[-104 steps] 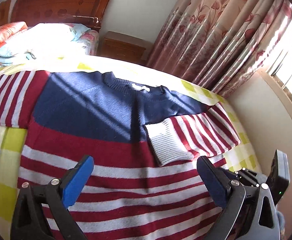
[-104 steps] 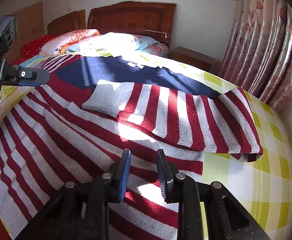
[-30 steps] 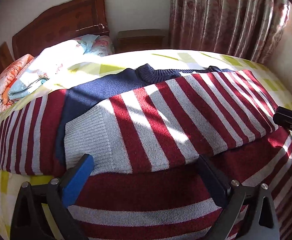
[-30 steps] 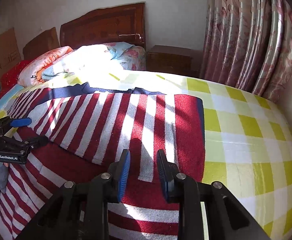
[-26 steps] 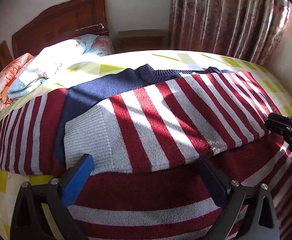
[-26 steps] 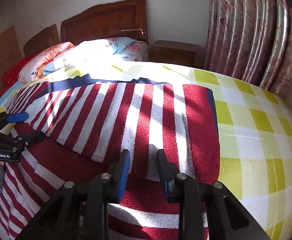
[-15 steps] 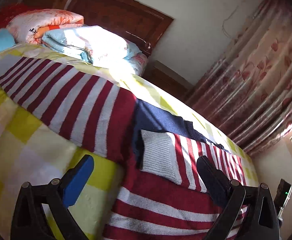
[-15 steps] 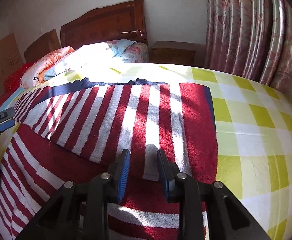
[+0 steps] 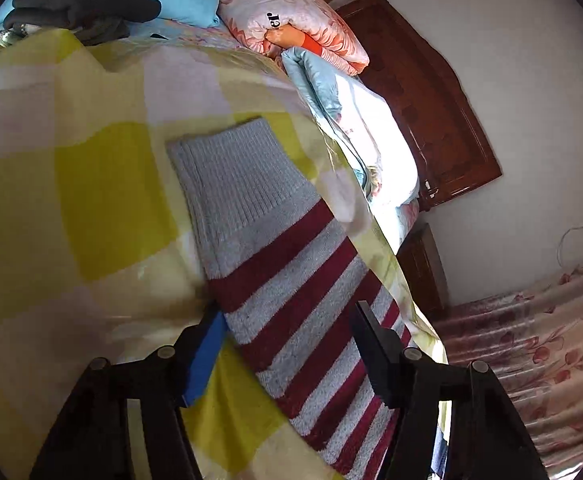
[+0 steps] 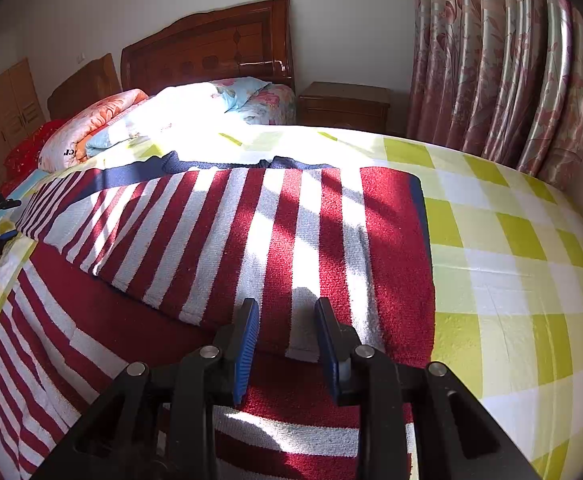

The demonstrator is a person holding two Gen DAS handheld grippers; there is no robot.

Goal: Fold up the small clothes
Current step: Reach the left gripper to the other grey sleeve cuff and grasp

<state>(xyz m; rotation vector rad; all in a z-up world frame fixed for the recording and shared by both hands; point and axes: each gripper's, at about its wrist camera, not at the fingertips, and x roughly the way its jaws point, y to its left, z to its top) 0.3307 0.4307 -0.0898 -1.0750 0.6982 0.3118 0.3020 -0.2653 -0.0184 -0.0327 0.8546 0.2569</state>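
Straddling the outstretched sleeve, the left gripper has its jaws spread wide, one finger on each side of the striped knit, gripping nothing. The sleeve lies flat on the checked bedspread, its grey cuff pointing away toward the pillows. In the right wrist view the sweater is spread across the bed, its other sleeve folded over the body in the sun. The right gripper hangs just above that folded part, jaws a little apart and holding nothing; whether the tips touch the knit is hard to tell. A headboard and curtain stand behind.
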